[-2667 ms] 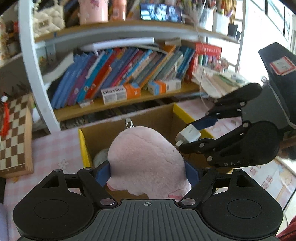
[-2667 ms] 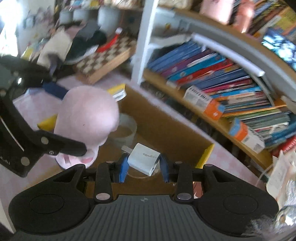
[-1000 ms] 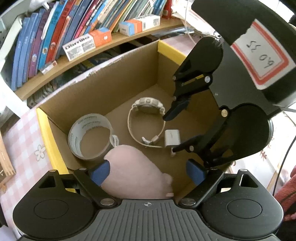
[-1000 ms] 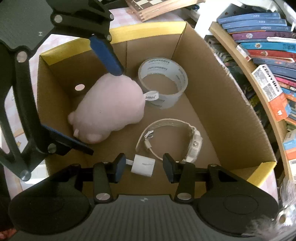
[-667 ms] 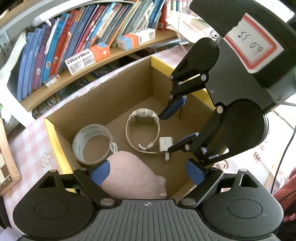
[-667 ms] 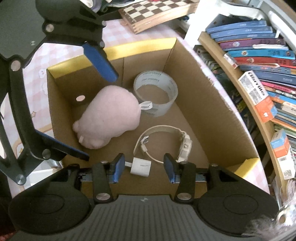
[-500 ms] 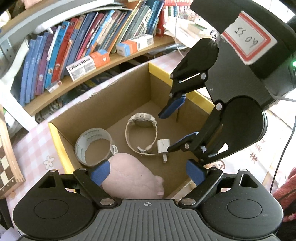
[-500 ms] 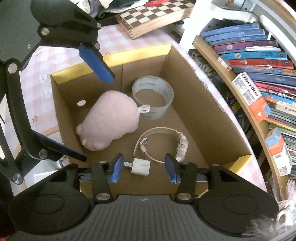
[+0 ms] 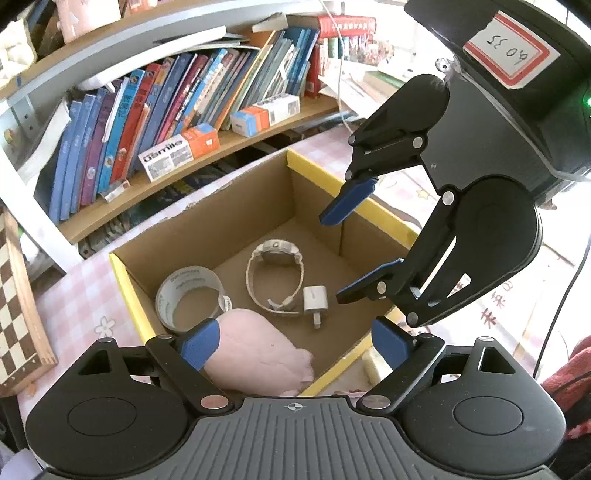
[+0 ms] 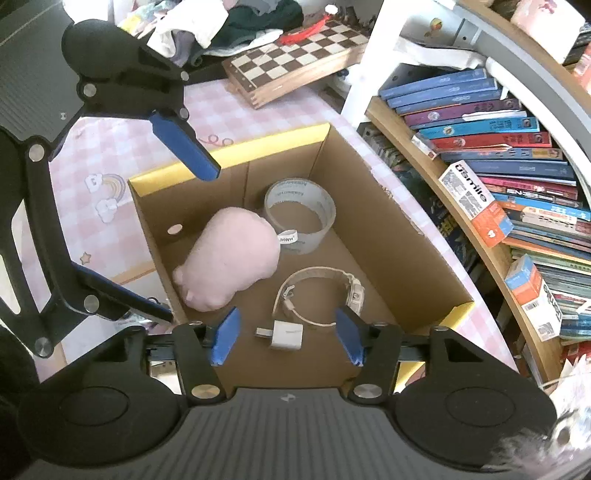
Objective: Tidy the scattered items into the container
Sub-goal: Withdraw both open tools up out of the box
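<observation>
An open cardboard box with yellow flap edges (image 9: 120, 275) (image 10: 229, 147) sits on a pink checked table. Inside lie a pink plush toy (image 9: 255, 350) (image 10: 231, 258), a roll of clear tape (image 9: 190, 295) (image 10: 300, 214), a white wristwatch (image 9: 275, 273) (image 10: 317, 295) and a white charger plug (image 9: 315, 300) (image 10: 286, 334). My left gripper (image 9: 295, 339) (image 10: 173, 236) is open and empty above the box's near side. My right gripper (image 10: 288, 336) (image 9: 341, 254) is open and empty above the plug's end of the box.
A bookshelf full of books (image 9: 177, 114) (image 10: 498, 155) stands right behind the box. A chessboard (image 9: 14, 306) (image 10: 295, 55) lies on the table to the left. Clothes are piled beyond it (image 10: 229, 22). A small pale object (image 9: 373, 363) lies outside the box's near corner.
The plush and the plug were held above the box, then dropped into it. Both grippers have opened and since lifted up and away from the box.
</observation>
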Demonstrator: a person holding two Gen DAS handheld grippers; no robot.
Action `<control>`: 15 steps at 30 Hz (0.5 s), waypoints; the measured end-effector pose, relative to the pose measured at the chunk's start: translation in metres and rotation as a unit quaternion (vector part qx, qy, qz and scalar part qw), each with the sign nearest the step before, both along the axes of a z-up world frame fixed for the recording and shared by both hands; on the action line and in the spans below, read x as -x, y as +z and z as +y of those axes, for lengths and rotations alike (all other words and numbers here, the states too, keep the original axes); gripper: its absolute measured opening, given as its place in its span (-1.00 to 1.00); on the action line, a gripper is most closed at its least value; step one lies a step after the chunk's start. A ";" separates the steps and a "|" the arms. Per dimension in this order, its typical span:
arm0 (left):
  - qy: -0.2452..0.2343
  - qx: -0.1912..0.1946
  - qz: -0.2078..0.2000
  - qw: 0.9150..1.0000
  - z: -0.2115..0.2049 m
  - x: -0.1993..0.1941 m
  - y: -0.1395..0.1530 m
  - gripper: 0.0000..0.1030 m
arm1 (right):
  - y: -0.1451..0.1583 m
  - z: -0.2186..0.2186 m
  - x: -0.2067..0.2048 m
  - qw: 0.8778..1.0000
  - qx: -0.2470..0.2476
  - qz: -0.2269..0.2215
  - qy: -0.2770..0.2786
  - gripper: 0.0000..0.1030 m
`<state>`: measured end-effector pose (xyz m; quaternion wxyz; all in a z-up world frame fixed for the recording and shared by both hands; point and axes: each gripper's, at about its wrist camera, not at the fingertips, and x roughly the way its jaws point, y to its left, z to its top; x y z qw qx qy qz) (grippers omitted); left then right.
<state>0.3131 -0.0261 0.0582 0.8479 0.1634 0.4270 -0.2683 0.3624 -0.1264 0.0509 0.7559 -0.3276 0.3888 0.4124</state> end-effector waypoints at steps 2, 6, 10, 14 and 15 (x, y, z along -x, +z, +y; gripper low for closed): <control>-0.002 0.003 -0.003 1.000 0.001 0.004 0.001 0.78 | 0.003 -0.002 0.004 1.000 -0.004 -0.002 -0.004 0.12; -0.005 0.007 -0.009 1.000 0.002 0.013 0.003 0.78 | 0.007 -0.006 0.011 1.000 -0.013 -0.004 -0.015 0.15; -0.004 0.017 -0.016 1.000 0.006 0.021 0.006 0.78 | 0.012 -0.008 0.021 0.999 -0.021 -0.010 -0.023 0.21; 0.000 0.028 -0.026 0.999 0.009 0.032 0.008 0.78 | 0.018 -0.011 0.032 0.999 -0.036 -0.019 -0.032 0.28; 0.001 0.030 -0.029 0.999 0.010 0.035 0.009 0.78 | 0.020 -0.012 0.035 0.998 -0.040 -0.022 -0.035 0.30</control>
